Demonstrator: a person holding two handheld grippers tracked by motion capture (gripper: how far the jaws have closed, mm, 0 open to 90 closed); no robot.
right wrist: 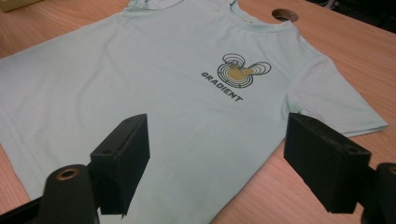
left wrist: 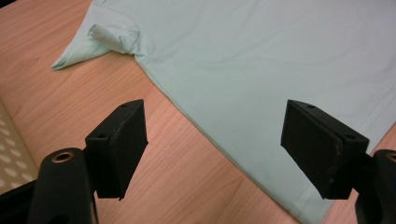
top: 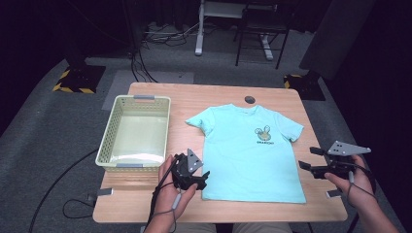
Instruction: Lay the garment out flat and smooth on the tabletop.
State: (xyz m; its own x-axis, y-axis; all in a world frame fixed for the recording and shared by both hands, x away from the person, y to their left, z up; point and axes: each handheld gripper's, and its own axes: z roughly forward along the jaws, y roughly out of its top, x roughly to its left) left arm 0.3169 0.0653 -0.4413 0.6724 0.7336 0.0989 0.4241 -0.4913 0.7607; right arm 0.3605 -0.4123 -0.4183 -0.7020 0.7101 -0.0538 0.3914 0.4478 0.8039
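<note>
Turquoise T-shirt (top: 250, 153), one (flat), between two open-jawed grippers

We note two black handheld grippers: the left gripper (top: 200, 180) and right gripper (top: 308, 158) each carry a grey three-cornered plate on top. Dark cables trail from both. Blocky black jaws bear small screw holes. Forearms bare, no sleeves.
</note>
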